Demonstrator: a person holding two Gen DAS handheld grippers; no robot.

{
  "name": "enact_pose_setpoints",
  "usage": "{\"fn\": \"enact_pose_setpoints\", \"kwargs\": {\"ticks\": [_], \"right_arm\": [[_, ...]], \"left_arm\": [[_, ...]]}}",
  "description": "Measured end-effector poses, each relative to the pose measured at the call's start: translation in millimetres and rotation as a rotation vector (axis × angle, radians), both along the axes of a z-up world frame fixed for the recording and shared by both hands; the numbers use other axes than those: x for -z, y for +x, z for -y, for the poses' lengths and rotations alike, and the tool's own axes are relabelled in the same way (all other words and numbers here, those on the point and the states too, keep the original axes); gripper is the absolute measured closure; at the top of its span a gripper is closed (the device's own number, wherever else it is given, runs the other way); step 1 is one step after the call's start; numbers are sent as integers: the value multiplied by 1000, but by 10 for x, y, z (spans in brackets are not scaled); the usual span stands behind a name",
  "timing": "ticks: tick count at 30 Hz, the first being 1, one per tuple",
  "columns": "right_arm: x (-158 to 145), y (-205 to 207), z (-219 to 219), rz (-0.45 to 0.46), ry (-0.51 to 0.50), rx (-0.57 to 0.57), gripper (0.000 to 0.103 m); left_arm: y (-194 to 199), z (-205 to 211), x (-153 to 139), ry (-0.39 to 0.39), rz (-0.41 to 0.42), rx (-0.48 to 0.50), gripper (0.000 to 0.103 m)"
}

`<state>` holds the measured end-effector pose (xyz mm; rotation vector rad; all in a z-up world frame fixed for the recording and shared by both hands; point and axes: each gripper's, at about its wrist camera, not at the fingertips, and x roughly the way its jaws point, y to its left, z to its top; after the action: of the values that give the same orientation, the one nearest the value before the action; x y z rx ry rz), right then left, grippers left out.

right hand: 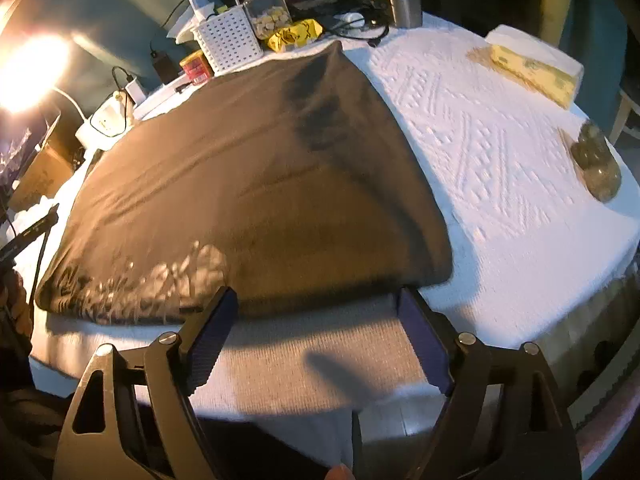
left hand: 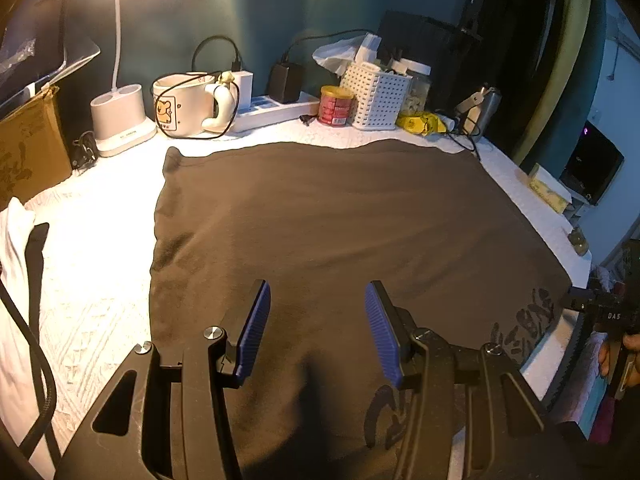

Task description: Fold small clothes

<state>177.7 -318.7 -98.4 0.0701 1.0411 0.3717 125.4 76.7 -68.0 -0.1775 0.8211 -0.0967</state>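
Flat dark brown printed cotton garment (left hand: 320,220) spread for folding; left gripper (left hand: 317,330) and right gripper (right hand: 318,338) poised agape, empty, at its near hem.

My left hand-held gripper (left hand: 317,330) covers the dark garment's (left hand: 340,220) near hem at six o'clock. The grey print (left hand: 524,326) at four o'clock is too blurred to read.

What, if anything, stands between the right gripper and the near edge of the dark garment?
Nothing visible does. The right gripper hangs open just short of the dark garment, with only bare white table cover between its fingers and the near hem.
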Motion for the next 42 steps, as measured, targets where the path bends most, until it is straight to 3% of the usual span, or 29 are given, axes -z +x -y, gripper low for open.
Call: {"fn": "enact_pose_setpoints", "kwargs": {"ticks": [17, 27, 30, 36, 42], "right_arm": [[100, 648, -393, 108, 231, -10, 19], [139, 1135, -699, 91, 186, -13, 20], [158, 1185, -841, 99, 131, -37, 44], [177, 1206, -1073, 146, -24, -75, 73], [155, 1217, -1122, 147, -50, -106, 80]], "left_arm": [[259, -131, 62, 39, -47, -59, 54], [344, -380, 71, 4, -64, -102, 54], [359, -462, 88, -2, -71, -117, 54], [371, -617, 109, -17, -71, -138, 54], [378, -678, 109, -30, -63, -128, 54]]}}
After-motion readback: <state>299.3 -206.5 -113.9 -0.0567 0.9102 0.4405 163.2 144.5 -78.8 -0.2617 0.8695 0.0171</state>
